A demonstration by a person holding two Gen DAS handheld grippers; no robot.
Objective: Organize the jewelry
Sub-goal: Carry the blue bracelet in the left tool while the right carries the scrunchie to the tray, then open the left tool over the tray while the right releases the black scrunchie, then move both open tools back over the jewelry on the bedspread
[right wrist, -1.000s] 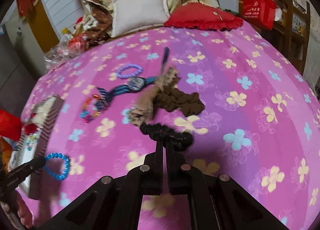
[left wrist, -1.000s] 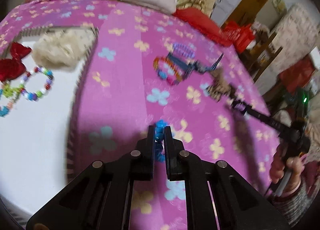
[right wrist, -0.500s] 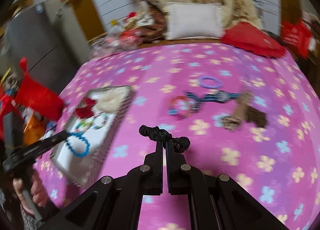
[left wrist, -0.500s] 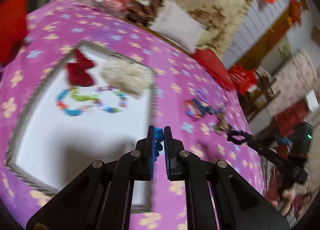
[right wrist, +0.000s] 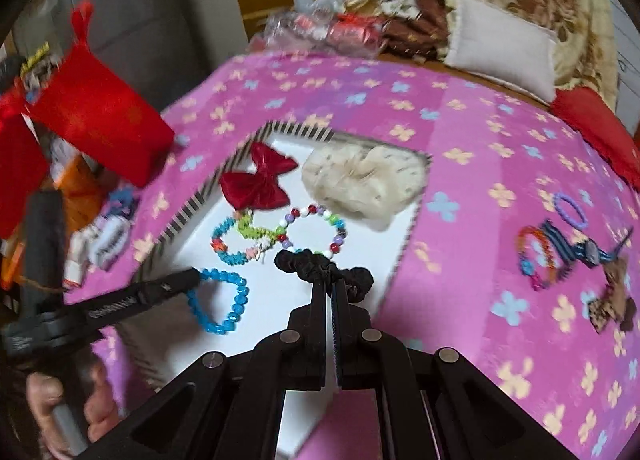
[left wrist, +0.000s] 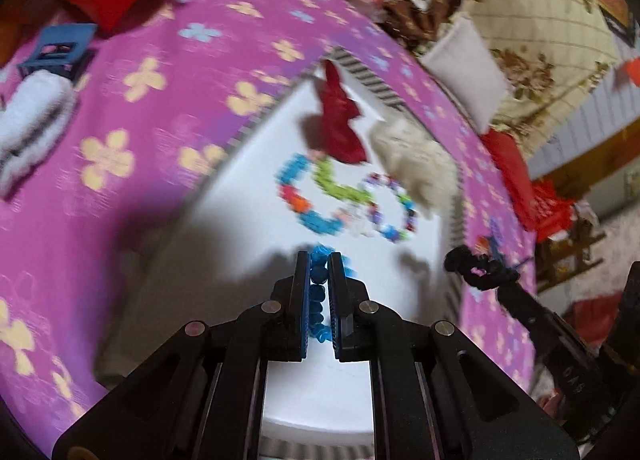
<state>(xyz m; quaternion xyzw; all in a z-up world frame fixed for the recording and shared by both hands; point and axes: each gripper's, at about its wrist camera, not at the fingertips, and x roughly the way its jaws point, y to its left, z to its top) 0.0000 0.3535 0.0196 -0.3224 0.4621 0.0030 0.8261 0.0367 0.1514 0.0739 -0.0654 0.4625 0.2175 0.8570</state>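
The jaws of the left gripper are clamped on a blue bead bracelet, and the jaws of the right gripper are pinched tight on a black scrunchie. Both items hang over the white tray with the striped rim, which lies on the bed's pink flowered cover.

To do this step well, each piece should probably come down onto bare white floor in the near half of the tray, clear of what already lies there, and be let go only once it rests flat, so that neither bounces onto its neighbours.

Already in the tray: one red bow, one cream scrunchie and two multicoloured bead bracelets touching each other. Out on the cover to the right lie one purple ring-shaped bracelet, one rainbow bracelet, one blue-strapped watch and a brown fabric piece, perhaps a bow, as blur hides its shape.
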